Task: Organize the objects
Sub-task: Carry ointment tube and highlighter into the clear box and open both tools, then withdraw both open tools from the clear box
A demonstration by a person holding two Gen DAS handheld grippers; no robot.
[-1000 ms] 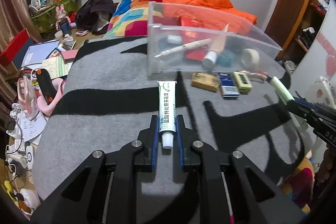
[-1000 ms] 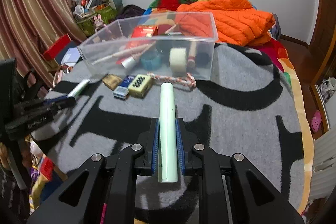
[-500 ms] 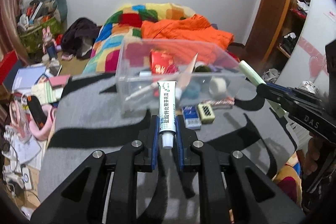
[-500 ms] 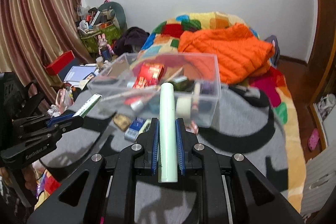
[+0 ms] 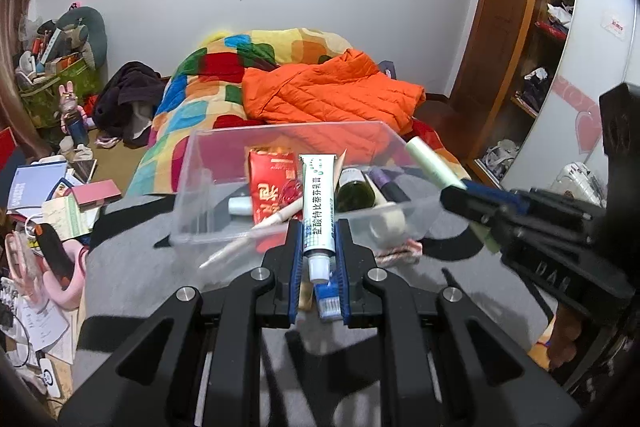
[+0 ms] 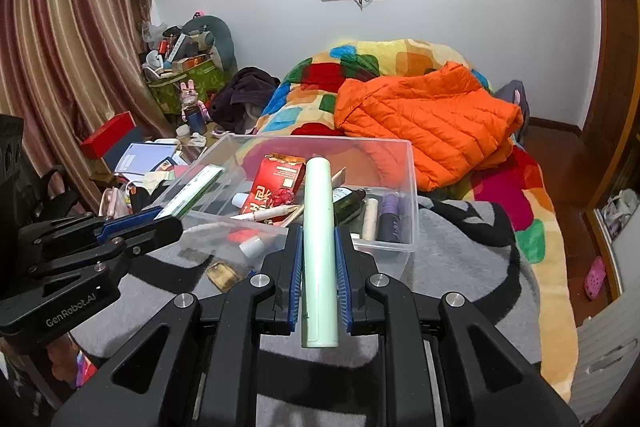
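My left gripper [image 5: 318, 243] is shut on a white ointment tube [image 5: 317, 203] with green print, cap toward the camera, held above the near wall of the clear plastic bin [image 5: 192, 183]. My right gripper [image 6: 318, 247] is shut on a pale green cylindrical tube [image 6: 318, 227], which points over the same bin [image 6: 410, 187]. Each gripper shows in the other's view: the right one [image 5: 464, 193] at the bin's right side, the left one [image 6: 168, 217] at its left side. Inside the bin lie a red packet [image 6: 276, 183], a dark green bottle [image 5: 354, 187], pens and small tubes.
The bin stands on a grey and black blanket [image 6: 460, 247]. In front of it lie a small brown box [image 6: 222, 273] and a braided cord [image 5: 394, 253]. Behind are an orange jacket [image 6: 424, 119] on a colourful quilt, floor clutter at left and a wooden shelf [image 5: 532, 39] at right.
Both grippers rose and came closer to the bin, each keeping its tube. The bin now lies below the tube tips, and the small items in front of it are mostly hidden by the fingers.
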